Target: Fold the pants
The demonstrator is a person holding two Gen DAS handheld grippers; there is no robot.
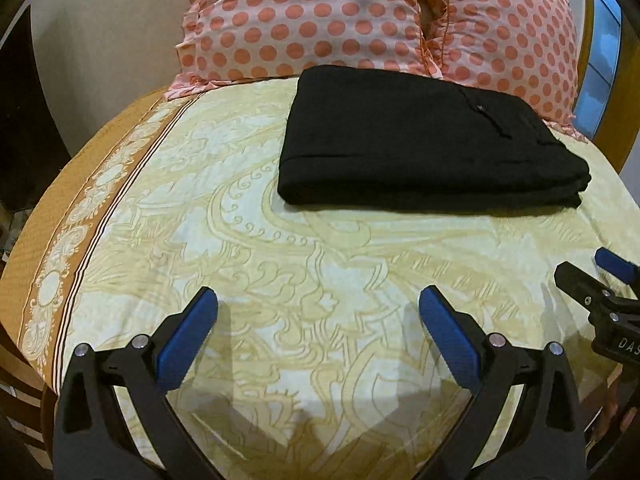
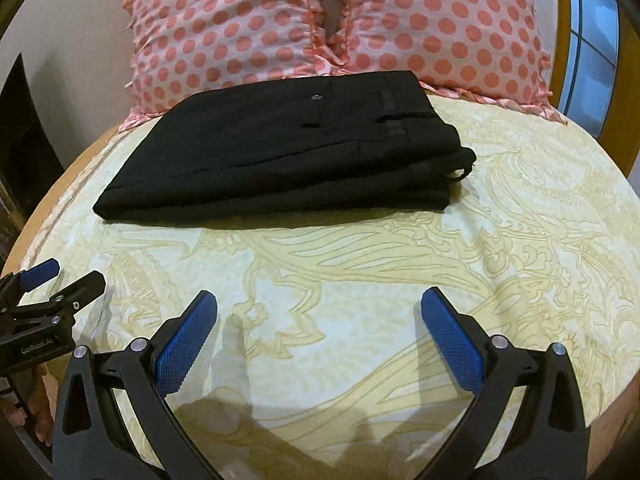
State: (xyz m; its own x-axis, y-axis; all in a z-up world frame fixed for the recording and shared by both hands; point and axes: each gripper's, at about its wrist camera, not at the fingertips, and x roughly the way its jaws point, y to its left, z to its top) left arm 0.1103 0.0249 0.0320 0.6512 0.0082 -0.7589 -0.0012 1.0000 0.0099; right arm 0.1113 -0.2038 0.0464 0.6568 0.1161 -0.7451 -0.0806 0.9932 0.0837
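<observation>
The black pants [image 1: 424, 136] are seen folded into a flat stack on the bed [image 1: 280, 280] near the polka-dot pillows [image 1: 304, 16] (upper centre), while both left gripper [image 1: 318, 328] and right gripper [image 2: 319, 328] fingers are spread apart, empty, so little is judged left.

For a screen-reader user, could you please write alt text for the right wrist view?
Folded black pants lie on a cream patterned bedsheet before two polka-dot pillows. The right gripper hovers open and empty; the left gripper shows at left.

I see a bed sheet [image 1: 280, 280] with a cream-yellow floral print, and two pink polka-dot pillows [image 2: 224, 28] leaning together at the bed's head.
</observation>
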